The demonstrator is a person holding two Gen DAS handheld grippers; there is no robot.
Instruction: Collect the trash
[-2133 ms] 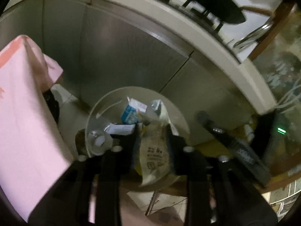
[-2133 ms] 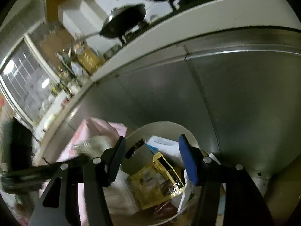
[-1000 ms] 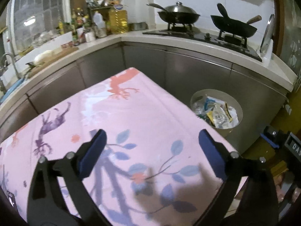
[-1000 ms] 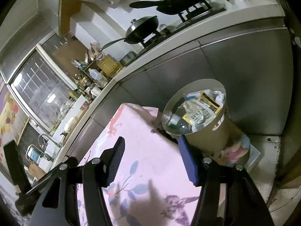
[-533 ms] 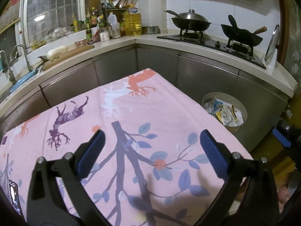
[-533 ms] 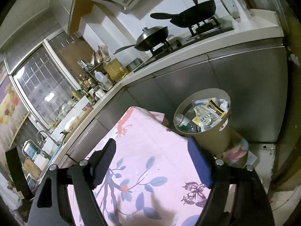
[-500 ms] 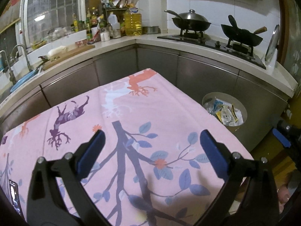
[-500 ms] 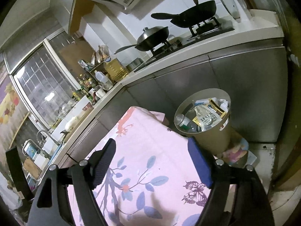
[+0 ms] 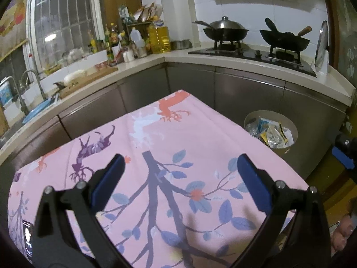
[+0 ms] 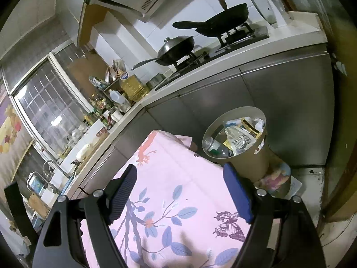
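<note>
Hovering above a pink floral tablecloth [image 9: 169,147]: left gripper [image 9: 179,178], lower centre of the left wrist view, blue pads spread wide, nothing between them; right gripper [image 10: 179,192], lower centre of the right wrist view, likewise released and empty. Also noted at the right edge of the left wrist view: a blue pad tip, likely the right gripper's. Trash bin [image 10: 250,165]: round, tan, standing on the floor just beyond the table corner, against the steel cabinet fronts [image 9: 245,91]; centre right in the right wrist view, right of centre in the left wrist view [image 9: 287,150]. Contents: wrappers [image 10: 239,139], a clear plastic bottle [image 10: 213,146], a yellow-and-black packet, heaped close to the rim. Cloth surface within both views: no loose litter discernible; only a dark phone-like object [image 9: 28,237] at the lower left edge of the left wrist view, probably not trash. Background, upper frame: lidded wok [image 9: 225,30] and second pan [image 9: 284,39] on the stove, oil jug [image 9: 159,39] and bottles in the counter corner, sink tap at far left. Step judged in hand: between items, both claws free, bin loaded, searching for the next piece. Next move calls for scanning table, floor and bin surroundings outside the present view, then lining open pads either side of any remaining scrap before closing. Possibly nothing left to collect; cannot tell from these views.
</note>
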